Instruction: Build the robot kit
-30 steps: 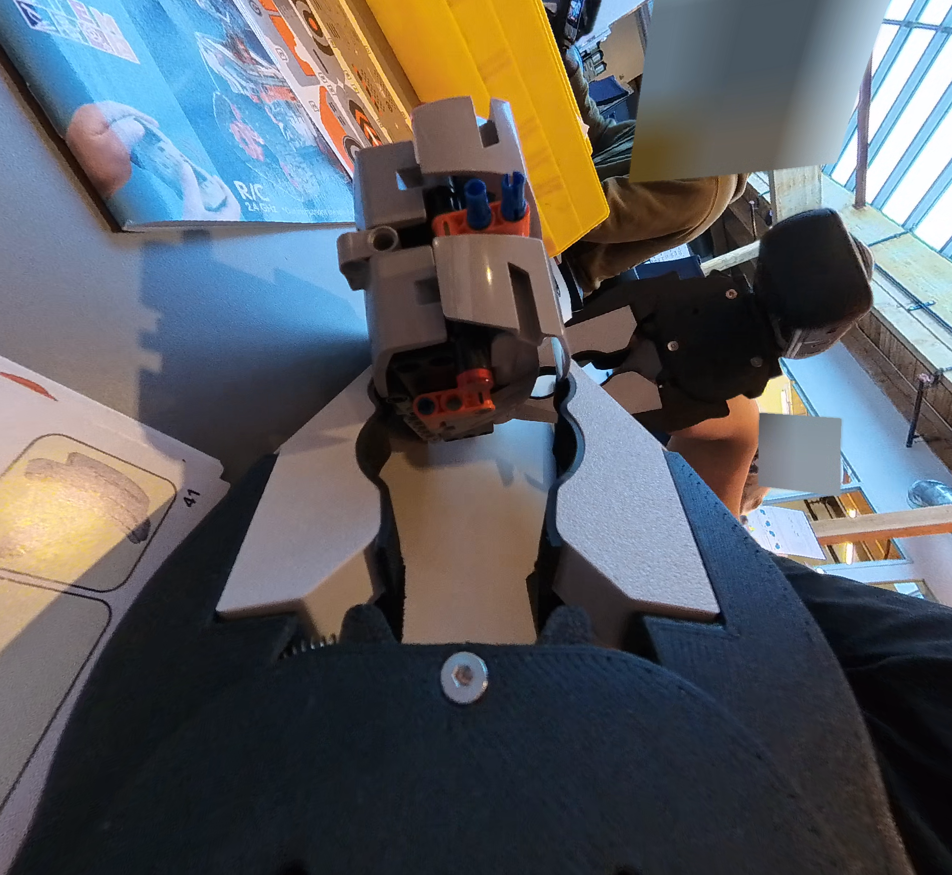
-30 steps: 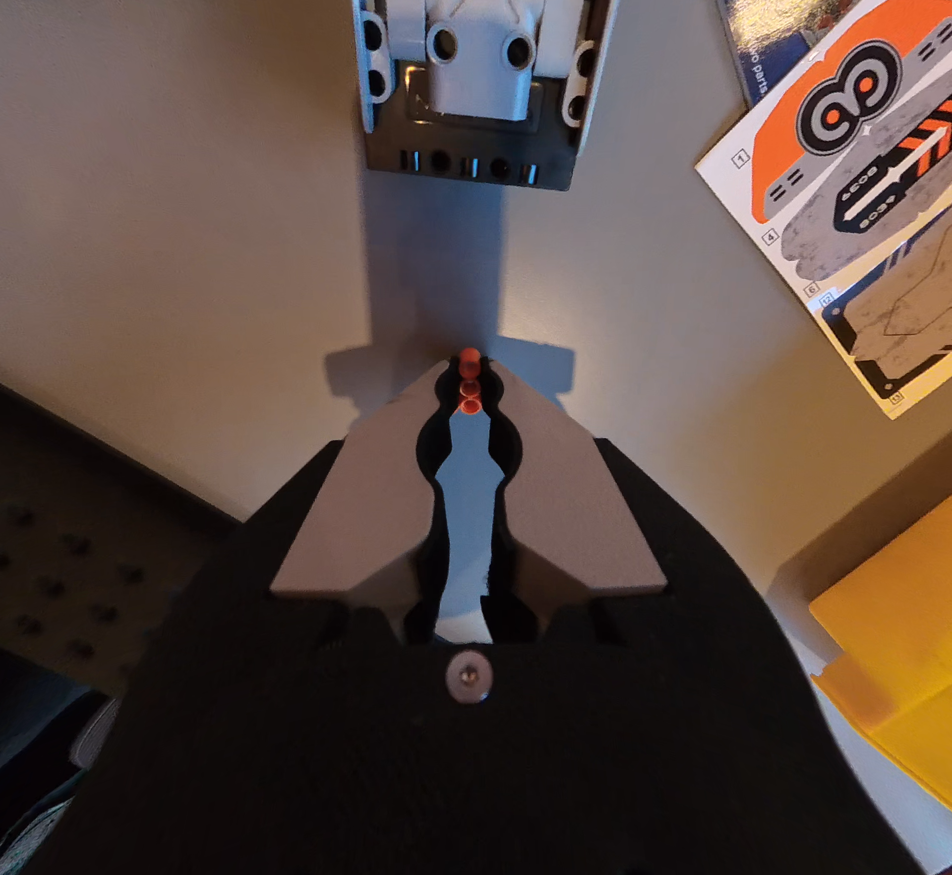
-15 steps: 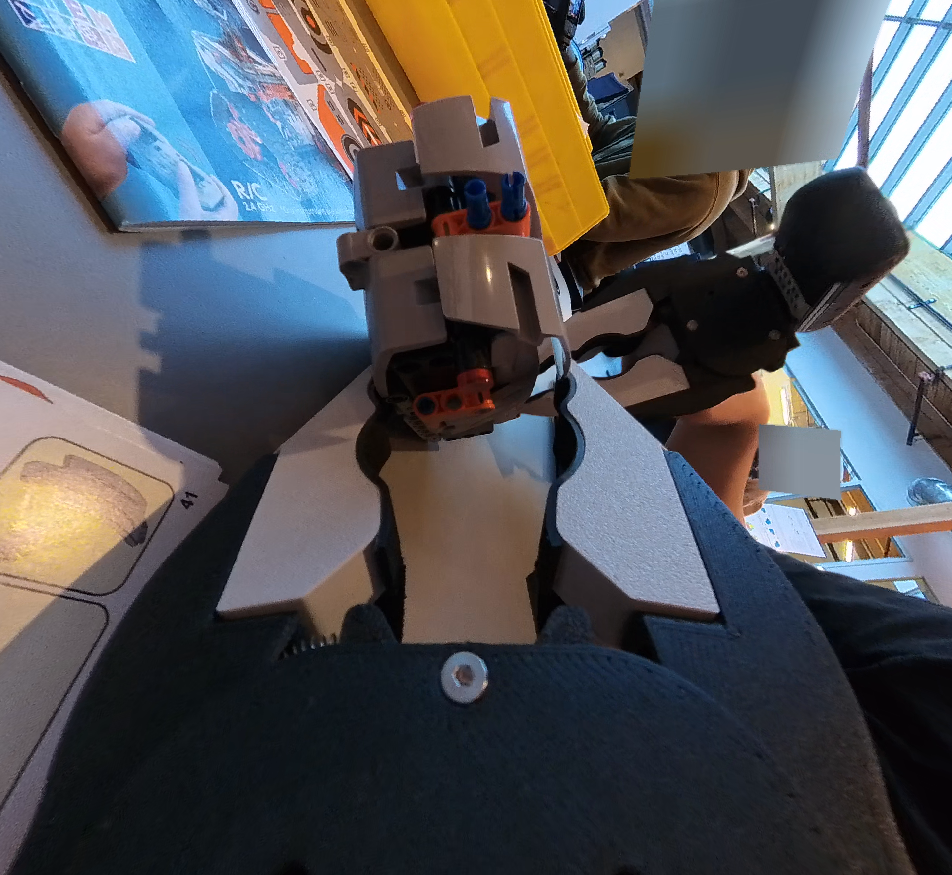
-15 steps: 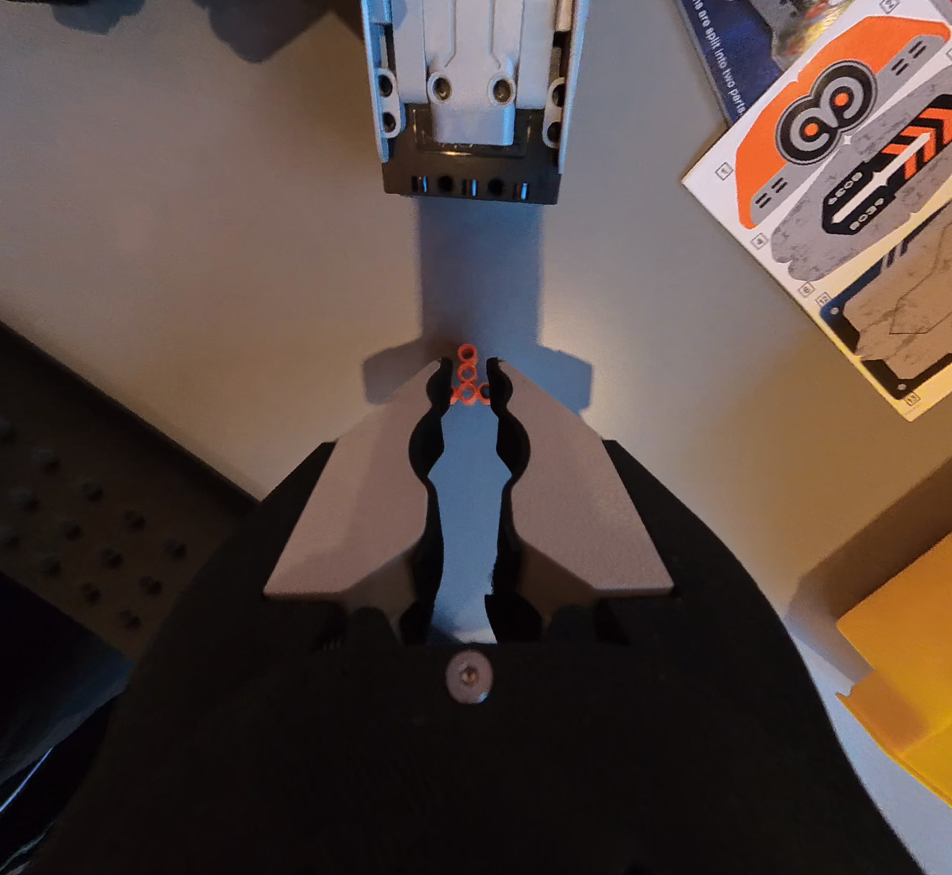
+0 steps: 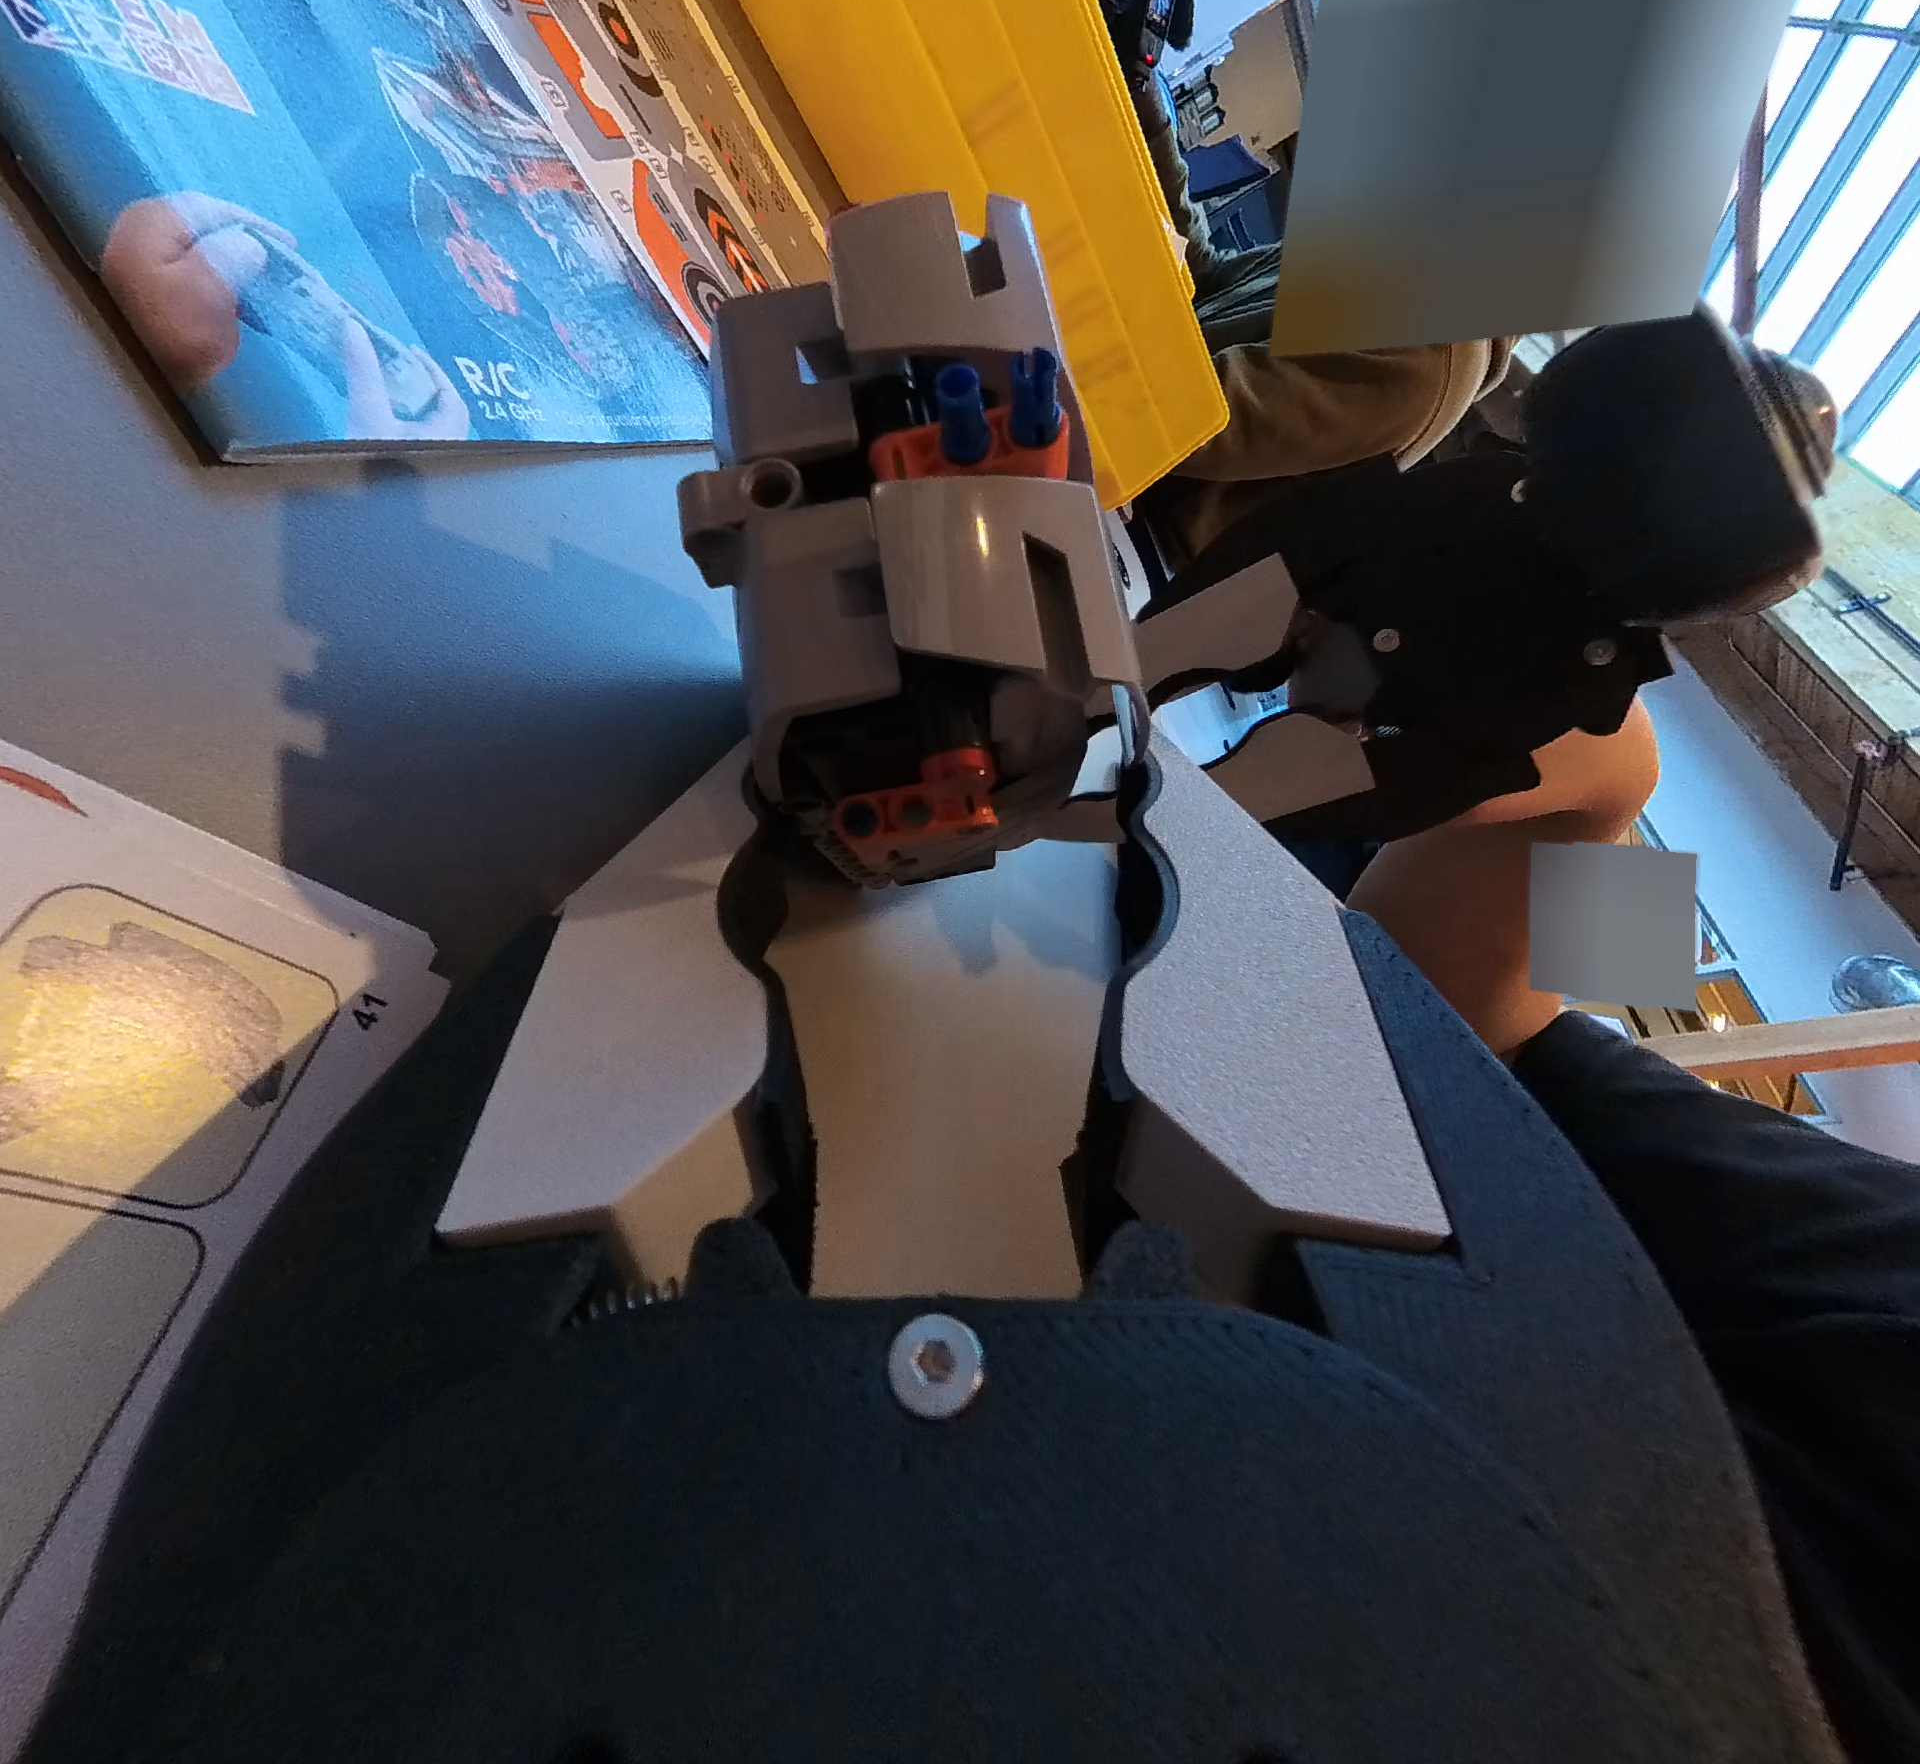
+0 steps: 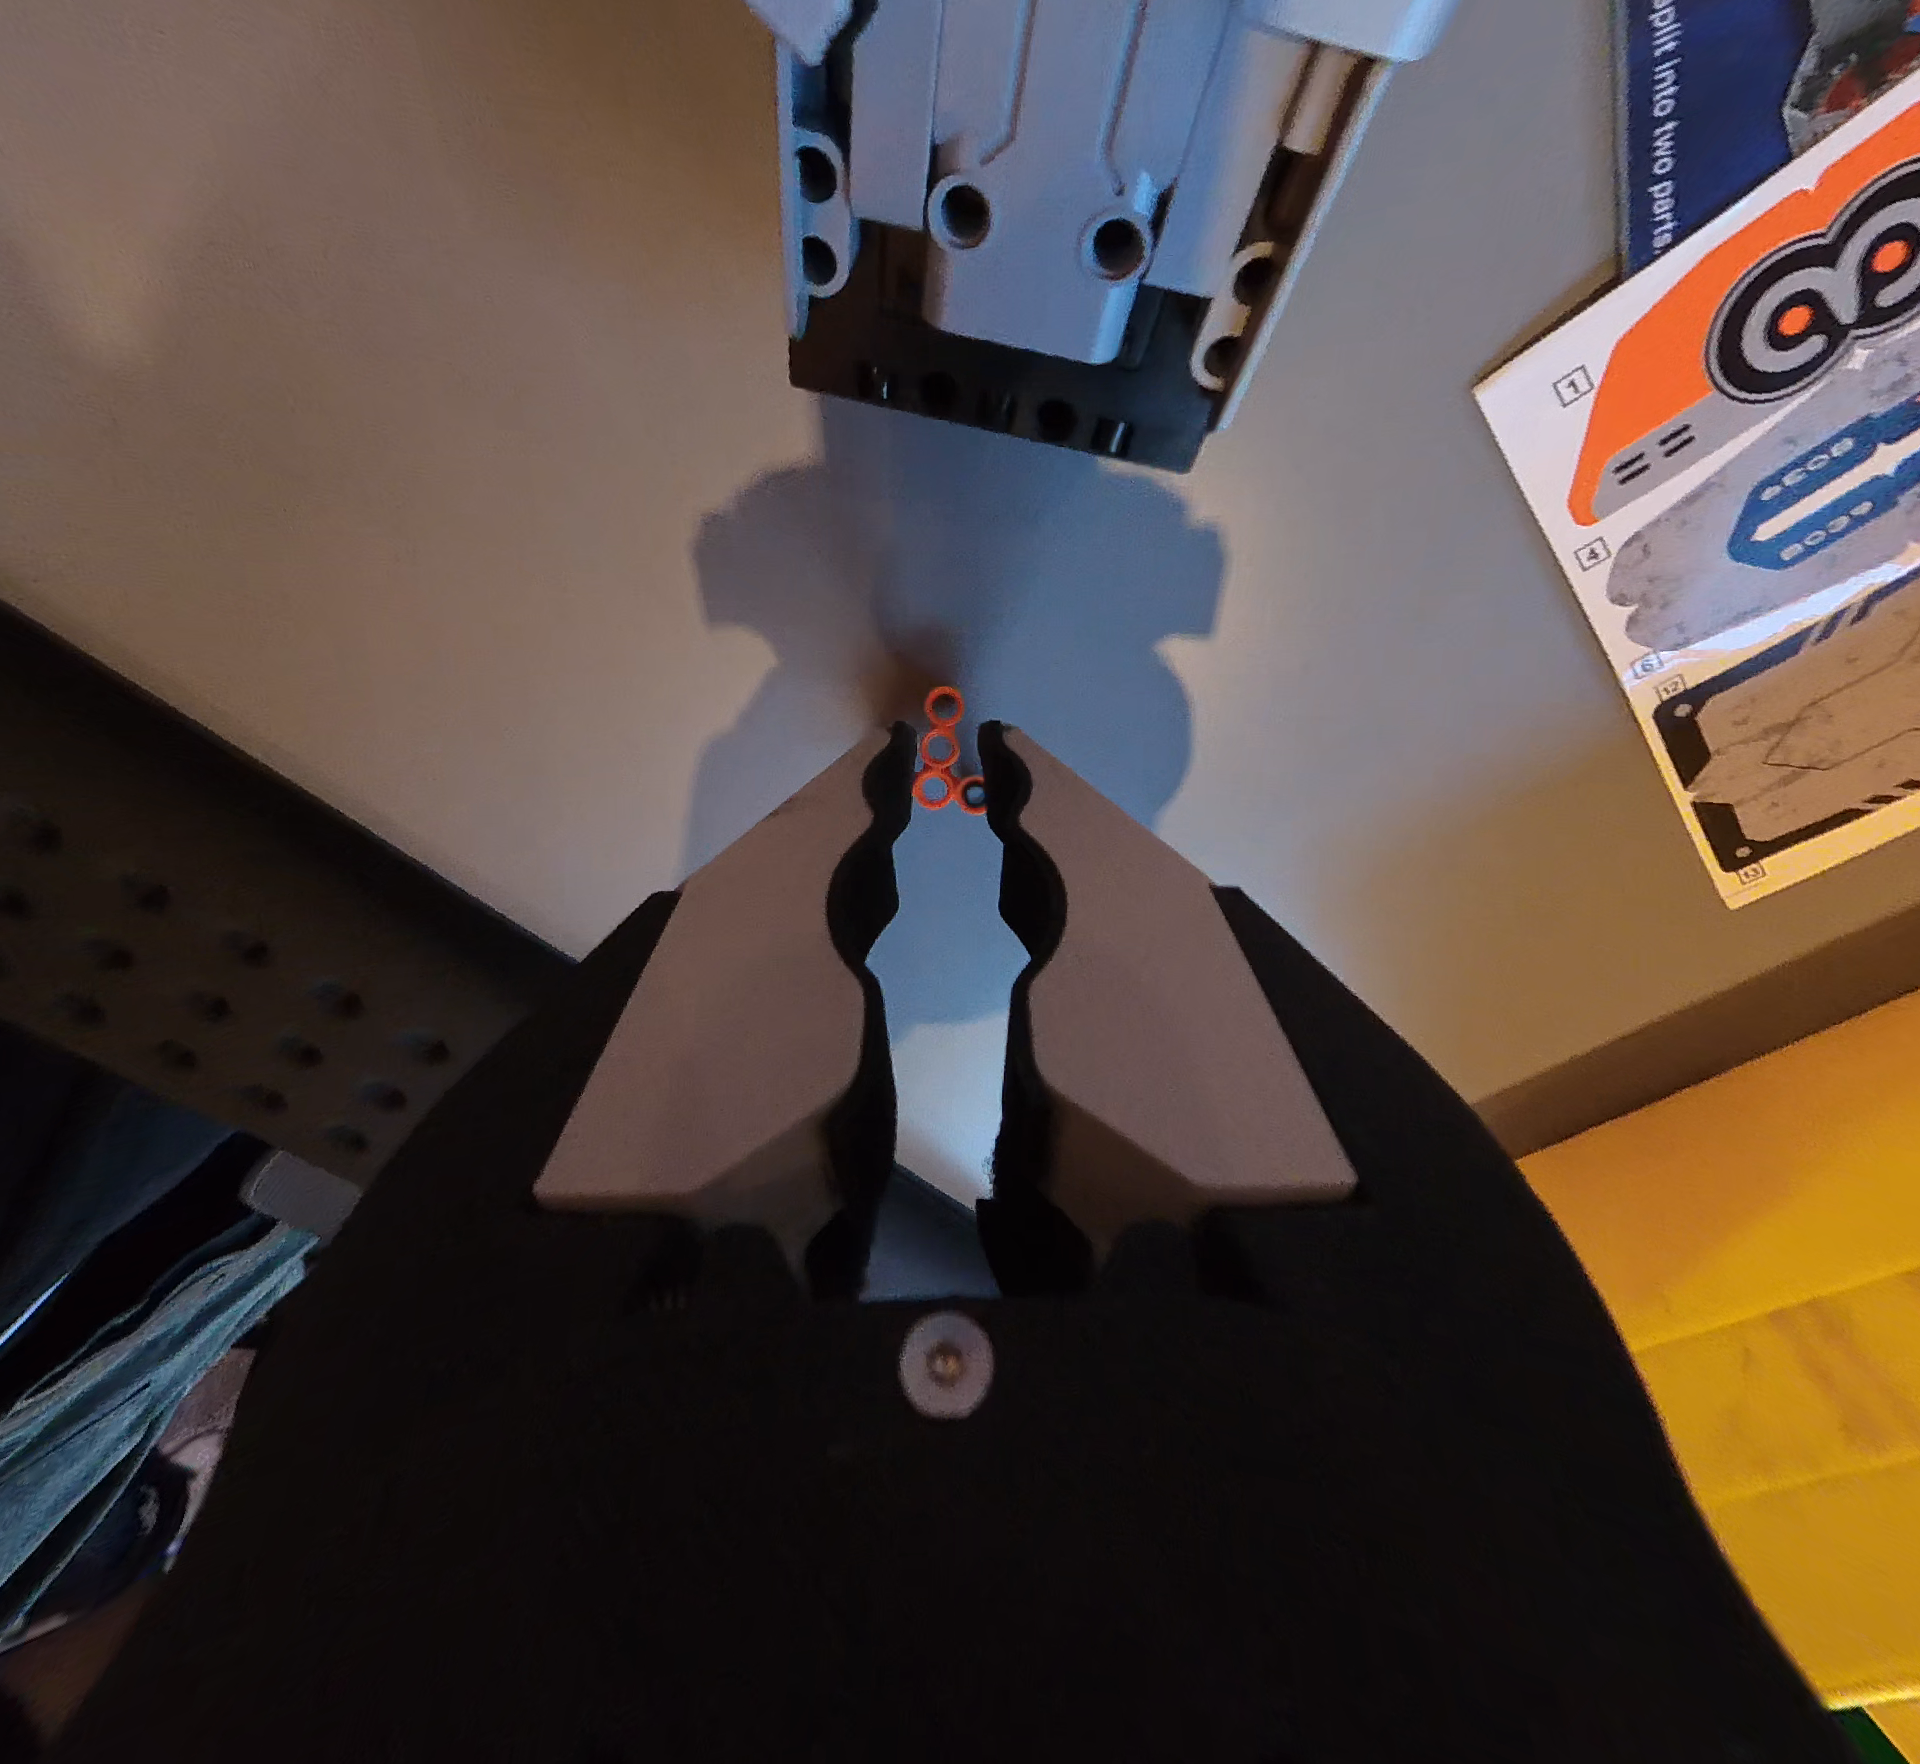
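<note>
Between the left gripper (image 5: pixel 940 810) fingers sits a grey brick-built assembly (image 5: pixel 904 561), clamped at its lower end; fingers spread fairly wide around it, both tips touching its sides. Assembly has grey panels, black core, orange connectors and two blue pins (image 5: pixel 992 400) sticking out near the top. It is held up off the grey table (image 5: pixel 436 634), tilted away from the camera.

Right gripper (image 6: pixel 940 764) is nearly closed, pinching a small orange L-shaped connector (image 6: pixel 940 758) at the fingertips; one ring of it pokes out past the tips. The same assembly (image 6: pixel 1039 187) shows in the right wrist view straight ahead of that connector, its black end with holes facing it, apart, not touching. Left wrist view also shows the right gripper (image 5: pixel 1242 675) just beside the assembly's right flank.

Around:
- blue instruction booklet (image 5: pixel 312 156) flat on the table, far left
- sticker sheet (image 6: pixel 1766 509) with orange, grey and black decals and small numbered boxes, beside the booklet
- yellow bin (image 5: pixel 966 104) behind the assembly
- open manual page (image 5: pixel 156 1039) lower left, page number printed at its corner

Printed text is present on booklet and sheets; not transcribing.
</note>
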